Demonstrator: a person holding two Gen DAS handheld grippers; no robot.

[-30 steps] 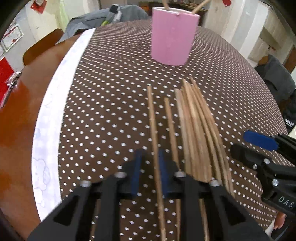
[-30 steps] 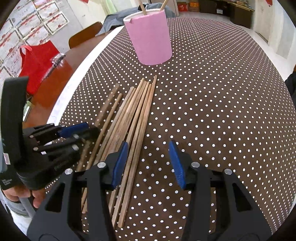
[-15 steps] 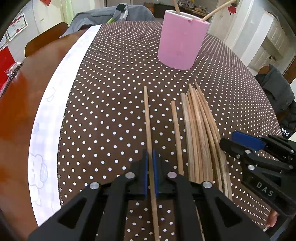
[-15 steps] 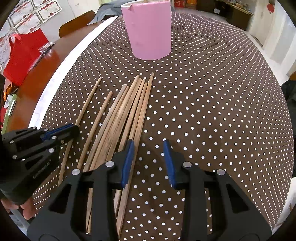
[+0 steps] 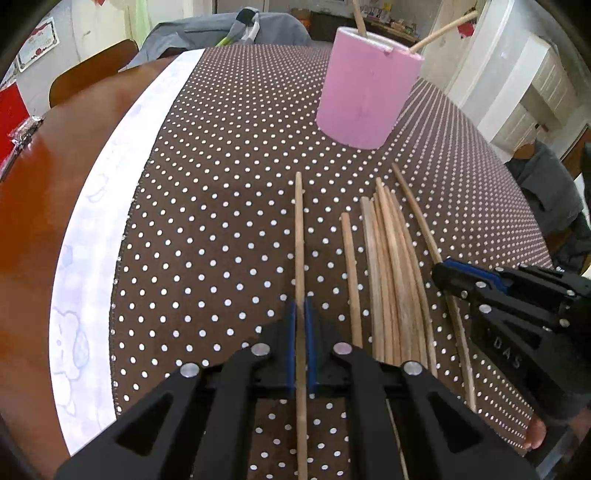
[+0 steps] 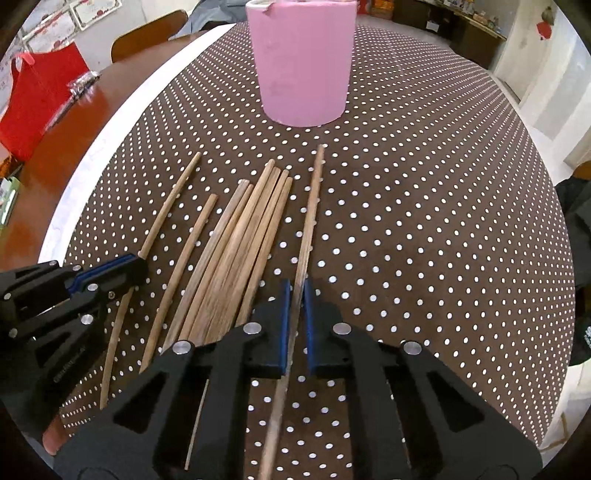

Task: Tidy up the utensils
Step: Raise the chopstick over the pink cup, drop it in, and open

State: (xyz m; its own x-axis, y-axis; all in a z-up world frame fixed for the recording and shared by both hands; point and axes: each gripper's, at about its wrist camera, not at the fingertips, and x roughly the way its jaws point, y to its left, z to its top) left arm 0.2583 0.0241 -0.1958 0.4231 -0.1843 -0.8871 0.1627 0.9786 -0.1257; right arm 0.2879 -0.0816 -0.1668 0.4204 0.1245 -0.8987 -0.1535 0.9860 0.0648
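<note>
Both grippers were clamped, each on one chopstick: the left gripper [image 5: 301,321] pinched the leftmost stick [image 5: 299,236], and the right gripper [image 6: 295,306], whose jaws had just been closing, pinched the rightmost stick [image 6: 310,218]. Largest in view was the table [image 5: 33,206], its dotted cloth [image 6: 424,206] carrying everything else. At the far side stood the pink cup [image 6: 303,62], upright, with two sticks [image 5: 439,33] leaning out of it in the left view. Between cup and grippers lay the loose pile [image 6: 236,243] of chopsticks, side by side, pointing roughly toward the cup; a single stick [image 6: 188,258] lay between pile and left gripper.

By my judgement the step in hand was the pick-up: both sticks gripped near their near ends but apparently not yet off the cloth. The next move likely called for lifting each, tipping it upright, and lowering it into the cup without knocking the cup or the sticks already inside.
</note>
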